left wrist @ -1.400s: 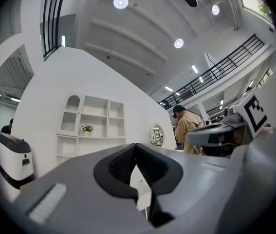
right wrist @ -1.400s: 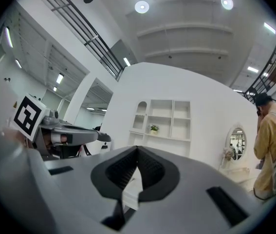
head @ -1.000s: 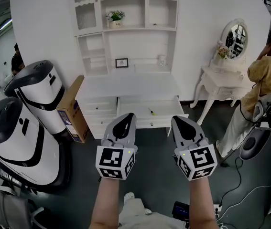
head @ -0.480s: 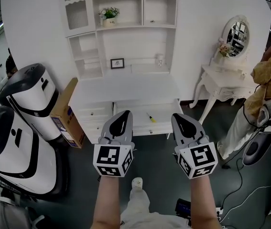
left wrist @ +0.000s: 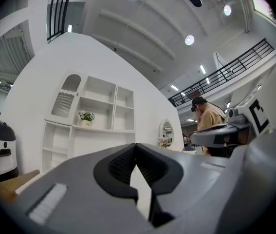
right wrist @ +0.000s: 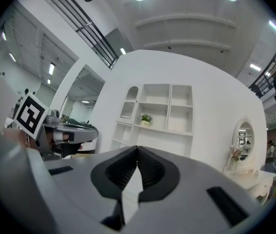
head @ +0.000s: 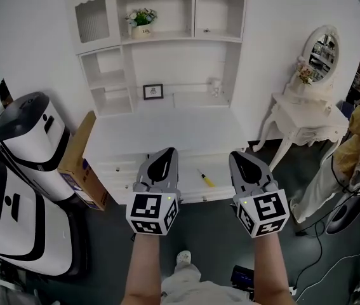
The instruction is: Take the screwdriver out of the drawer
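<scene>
Both your tongs are pinched shut with nothing in them. In the left gripper (head: 166,152) view and the right gripper (head: 239,155) view, the dark pads meet at the tips and grip only air. The yellow-handled screwdriver (head: 205,178) lies in the open drawer (head: 200,196) of the white desk (head: 167,129). It is at 4 o'clock from your left tips and 8 o'clock from your right, touching neither.

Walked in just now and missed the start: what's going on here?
A person stands facing a white desk, holding the left gripper and the right gripper out in front. Both have their jaws shut and empty. The drawer is open with a yellow-handled screwdriver lying inside, and neither gripper has reached it yet.
</scene>
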A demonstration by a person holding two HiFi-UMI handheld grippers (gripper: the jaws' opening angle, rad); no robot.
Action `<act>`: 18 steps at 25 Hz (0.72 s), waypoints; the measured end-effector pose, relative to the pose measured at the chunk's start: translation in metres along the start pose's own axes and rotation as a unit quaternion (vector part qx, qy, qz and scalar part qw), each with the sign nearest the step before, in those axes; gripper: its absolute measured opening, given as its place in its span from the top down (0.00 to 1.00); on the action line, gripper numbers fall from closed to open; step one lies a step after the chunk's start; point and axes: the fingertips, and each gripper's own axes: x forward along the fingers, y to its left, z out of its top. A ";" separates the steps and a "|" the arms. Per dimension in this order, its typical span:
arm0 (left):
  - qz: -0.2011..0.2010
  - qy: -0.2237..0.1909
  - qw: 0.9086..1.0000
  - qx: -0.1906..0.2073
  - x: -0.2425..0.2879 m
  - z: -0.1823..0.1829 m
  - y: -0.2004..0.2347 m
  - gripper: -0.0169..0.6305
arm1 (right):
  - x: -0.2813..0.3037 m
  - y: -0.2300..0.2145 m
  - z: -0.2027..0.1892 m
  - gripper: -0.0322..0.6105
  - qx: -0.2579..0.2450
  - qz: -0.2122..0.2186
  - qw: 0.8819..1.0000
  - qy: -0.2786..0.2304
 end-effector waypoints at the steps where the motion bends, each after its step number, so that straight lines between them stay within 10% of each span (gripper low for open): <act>1: -0.002 0.001 1.000 0.001 0.011 0.000 0.007 0.96 | 0.012 -0.005 0.000 0.94 0.001 -0.001 1.000 0.002; 12: -0.005 0.004 1.000 -0.002 0.113 -0.021 0.082 0.96 | 0.126 -0.049 -0.019 0.93 0.019 -0.004 1.000 0.002; 15: -0.003 0.005 1.000 -0.005 0.134 -0.025 0.098 0.96 | 0.152 -0.059 -0.023 0.59 0.034 0.005 0.999 0.004; 18: -0.002 0.007 1.000 -0.006 0.152 -0.029 0.108 0.96 | 0.169 -0.069 -0.028 0.52 0.034 0.004 0.999 0.006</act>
